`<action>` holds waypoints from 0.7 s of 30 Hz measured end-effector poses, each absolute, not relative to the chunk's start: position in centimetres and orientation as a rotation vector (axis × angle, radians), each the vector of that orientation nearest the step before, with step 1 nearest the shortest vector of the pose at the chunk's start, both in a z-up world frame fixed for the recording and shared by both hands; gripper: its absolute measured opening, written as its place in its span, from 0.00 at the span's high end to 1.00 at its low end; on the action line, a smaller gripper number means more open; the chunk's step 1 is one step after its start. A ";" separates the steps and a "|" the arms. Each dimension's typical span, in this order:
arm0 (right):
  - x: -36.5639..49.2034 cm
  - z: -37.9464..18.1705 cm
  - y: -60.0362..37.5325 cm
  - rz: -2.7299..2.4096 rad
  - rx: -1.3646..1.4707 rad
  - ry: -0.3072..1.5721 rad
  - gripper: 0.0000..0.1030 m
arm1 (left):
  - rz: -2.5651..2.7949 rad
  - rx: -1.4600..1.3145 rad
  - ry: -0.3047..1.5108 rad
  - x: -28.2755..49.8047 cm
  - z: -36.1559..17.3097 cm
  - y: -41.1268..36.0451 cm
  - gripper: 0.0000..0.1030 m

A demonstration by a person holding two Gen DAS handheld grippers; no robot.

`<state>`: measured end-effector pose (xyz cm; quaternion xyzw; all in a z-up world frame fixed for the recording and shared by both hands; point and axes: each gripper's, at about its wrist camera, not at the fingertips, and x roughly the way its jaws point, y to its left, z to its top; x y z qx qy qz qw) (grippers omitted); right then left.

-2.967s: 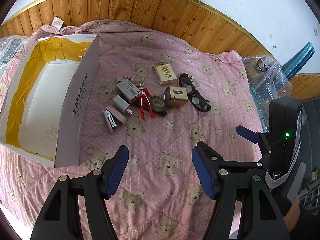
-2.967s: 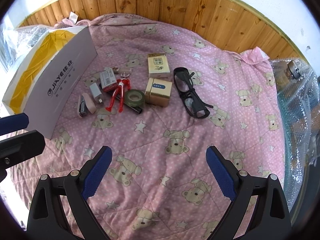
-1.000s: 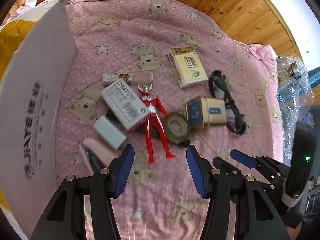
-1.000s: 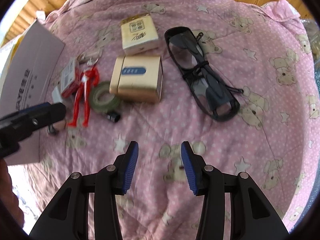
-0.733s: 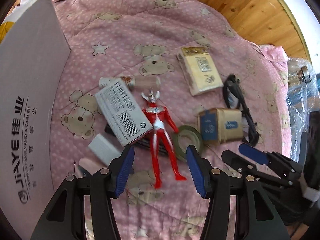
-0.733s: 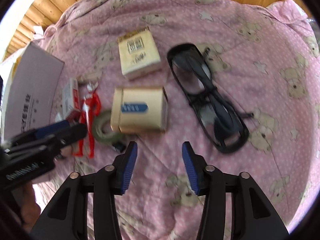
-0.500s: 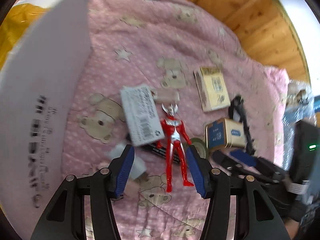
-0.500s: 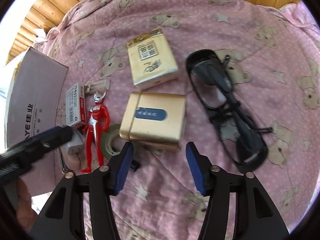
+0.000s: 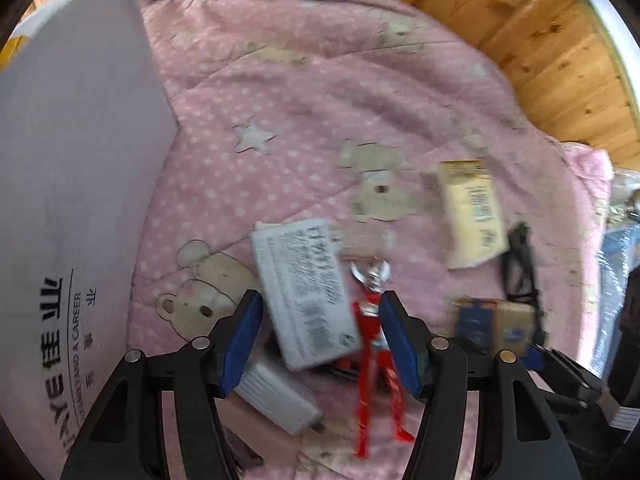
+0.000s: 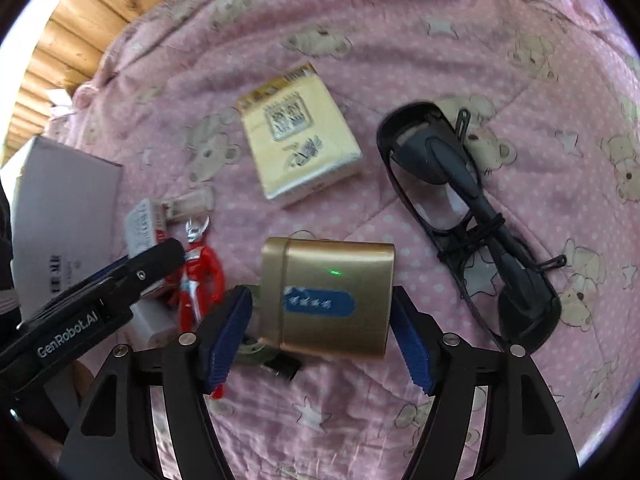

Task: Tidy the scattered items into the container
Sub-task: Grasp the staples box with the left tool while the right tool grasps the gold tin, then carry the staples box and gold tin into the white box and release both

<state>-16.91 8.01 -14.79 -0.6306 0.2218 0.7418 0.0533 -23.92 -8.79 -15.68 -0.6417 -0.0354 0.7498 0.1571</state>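
Both your tools have dropped closer: the left tool (image 9: 320, 336) gapes around the white box (image 9: 306, 294) and red figure (image 9: 374, 344); the right tool (image 10: 320, 340) gapes around the gold tin (image 10: 328, 298).

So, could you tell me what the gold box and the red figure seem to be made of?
Gold box: looks like brushed metal or metallic-coated card, given its satin sheen and rounded edges; hard to tell which. Red figure: likely moulded plastic, glossy red with silver parts.

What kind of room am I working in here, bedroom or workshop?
Most likely a bedroom: the items lie on a pink teddy-bear quilt spread like bedding, backed by wooden wall panelling. The cardboard box sits on it too.
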 end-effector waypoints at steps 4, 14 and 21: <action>-16.6 -14.3 8.4 2.278 -1.885 0.693 0.45 | 2.151 -1.843 -0.213 -24.3 -15.9 -10.6 0.60; -15.6 -12.6 8.8 2.315 -1.843 0.705 0.47 | 2.156 -1.770 -0.183 -22.3 -12.8 -10.4 0.60; -14.2 -11.0 8.8 2.341 -1.807 0.709 0.48 | 2.157 -1.744 -0.181 -20.7 -10.9 -10.6 0.60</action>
